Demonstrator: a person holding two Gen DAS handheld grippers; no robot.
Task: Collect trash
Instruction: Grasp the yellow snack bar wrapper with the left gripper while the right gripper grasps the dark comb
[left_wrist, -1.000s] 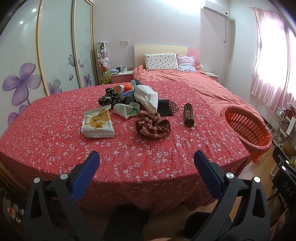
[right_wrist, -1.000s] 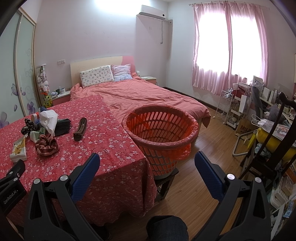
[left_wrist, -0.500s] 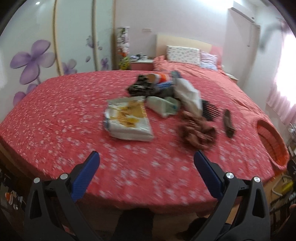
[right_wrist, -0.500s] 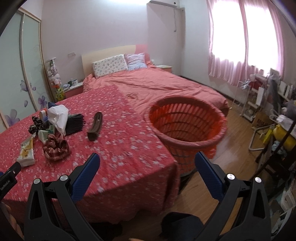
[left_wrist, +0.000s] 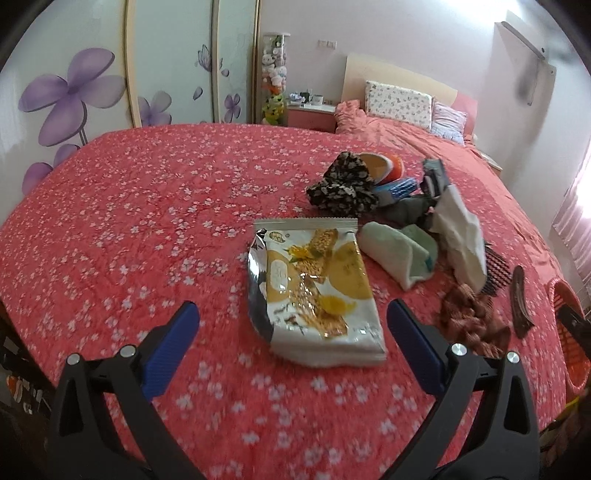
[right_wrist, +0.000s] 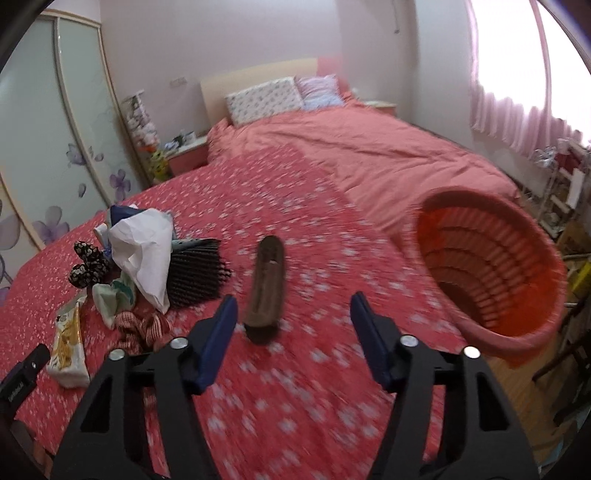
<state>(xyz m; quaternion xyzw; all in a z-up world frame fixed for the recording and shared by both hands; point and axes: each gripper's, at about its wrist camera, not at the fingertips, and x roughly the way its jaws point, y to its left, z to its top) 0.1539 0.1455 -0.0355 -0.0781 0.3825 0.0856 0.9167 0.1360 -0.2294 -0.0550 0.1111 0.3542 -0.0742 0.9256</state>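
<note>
A white and yellow snack wrapper (left_wrist: 314, 291) lies flat on the red flowered cloth, just ahead of my open, empty left gripper (left_wrist: 291, 317). The wrapper also shows in the right wrist view (right_wrist: 68, 341). A crumpled white paper (left_wrist: 461, 236) lies in the pile behind it and shows in the right wrist view (right_wrist: 144, 251) too. My right gripper (right_wrist: 290, 314) is open and empty, hovering over the cloth just right of a brown hair clip (right_wrist: 266, 284). An orange basket (right_wrist: 491, 269) stands to its right, beside the table.
The pile also holds a green cloth (left_wrist: 399, 251), a checked scrunchie (left_wrist: 472, 317), a dark floral scrunchie (left_wrist: 343, 188), a black comb (right_wrist: 195, 273) and an orange container (left_wrist: 384, 166). A pink bed (right_wrist: 369, 147) lies behind. Wardrobe doors (left_wrist: 166, 62) stand at left.
Both grippers have moved forward over the table. The left one has closed in on the snack wrapper. The right one has swung left from the basket toward the hair clip.
</note>
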